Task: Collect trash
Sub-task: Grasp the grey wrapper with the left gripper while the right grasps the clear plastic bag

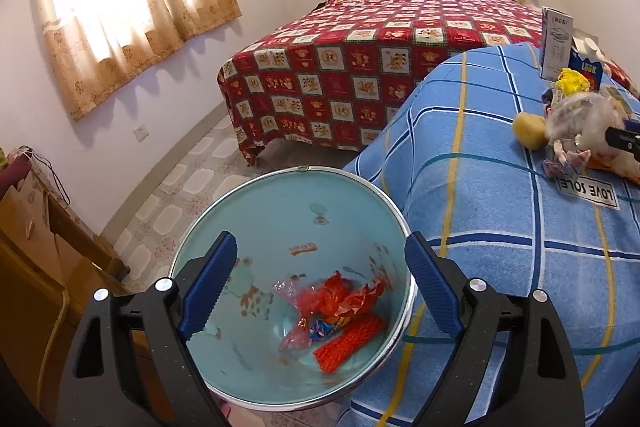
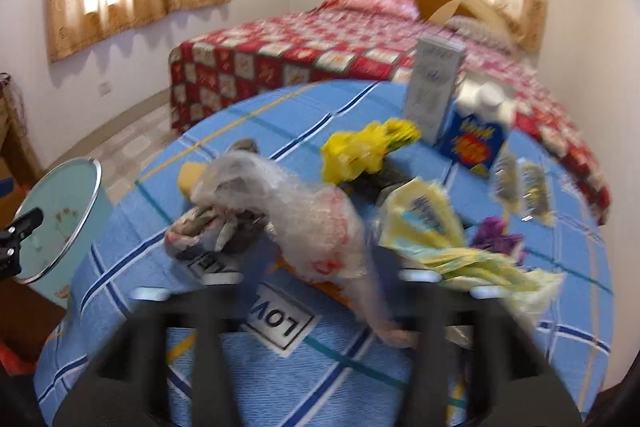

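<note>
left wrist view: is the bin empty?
No, the light blue bin already holds red and orange wrappers at its bottom.

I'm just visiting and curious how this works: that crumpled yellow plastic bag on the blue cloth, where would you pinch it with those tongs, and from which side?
Probably the raised, bunched ridge at the top of the yellow plastic bag, coming down from above on the near side. It is soft and crumpled, so a high fold pinches easily, while the grey-white carton and blue box crowd its far side.
</note>
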Tool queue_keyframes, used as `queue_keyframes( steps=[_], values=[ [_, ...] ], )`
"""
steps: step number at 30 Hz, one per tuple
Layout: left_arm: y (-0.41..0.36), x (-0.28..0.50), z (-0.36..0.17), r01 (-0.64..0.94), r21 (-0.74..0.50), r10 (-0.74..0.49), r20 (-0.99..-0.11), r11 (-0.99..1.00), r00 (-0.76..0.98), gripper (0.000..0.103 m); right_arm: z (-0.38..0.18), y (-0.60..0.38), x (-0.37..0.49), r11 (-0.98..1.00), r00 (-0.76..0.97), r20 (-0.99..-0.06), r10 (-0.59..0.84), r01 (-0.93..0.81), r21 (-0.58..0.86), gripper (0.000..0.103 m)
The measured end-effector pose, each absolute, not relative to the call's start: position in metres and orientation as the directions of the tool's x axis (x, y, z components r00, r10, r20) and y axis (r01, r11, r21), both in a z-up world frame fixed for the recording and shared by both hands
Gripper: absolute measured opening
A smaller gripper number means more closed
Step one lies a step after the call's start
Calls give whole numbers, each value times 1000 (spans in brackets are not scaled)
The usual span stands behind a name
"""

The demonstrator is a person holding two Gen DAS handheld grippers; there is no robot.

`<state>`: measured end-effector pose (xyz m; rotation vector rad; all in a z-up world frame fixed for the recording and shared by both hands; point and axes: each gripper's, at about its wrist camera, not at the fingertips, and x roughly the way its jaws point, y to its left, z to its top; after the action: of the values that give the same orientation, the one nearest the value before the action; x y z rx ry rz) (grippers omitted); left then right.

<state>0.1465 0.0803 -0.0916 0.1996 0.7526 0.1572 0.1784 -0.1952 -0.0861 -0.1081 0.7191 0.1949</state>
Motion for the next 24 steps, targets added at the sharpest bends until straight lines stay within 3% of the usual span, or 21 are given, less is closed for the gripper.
queue_keyframes(
  steps=[7,13,18,24],
  values=[
    [50,144,-86,1,213,144,-662,977,735,84,-49,-208,133,976,800,-570,188,-218,16,27],
    [-2,151,-78,75,184,64,-647,980,760,84,-22,-241,99,993,854,-515,76,-112,-39,27],
    [-50,160,-80,136,165,2,-643,977,766,84,-36,-296,87,998,848,-526,-64,45,-48,27],
    [-91,178,-91,191,171,-30,-664,967,747,84,-63,-337,82,994,823,-560,-92,112,2,27]
  ],
)
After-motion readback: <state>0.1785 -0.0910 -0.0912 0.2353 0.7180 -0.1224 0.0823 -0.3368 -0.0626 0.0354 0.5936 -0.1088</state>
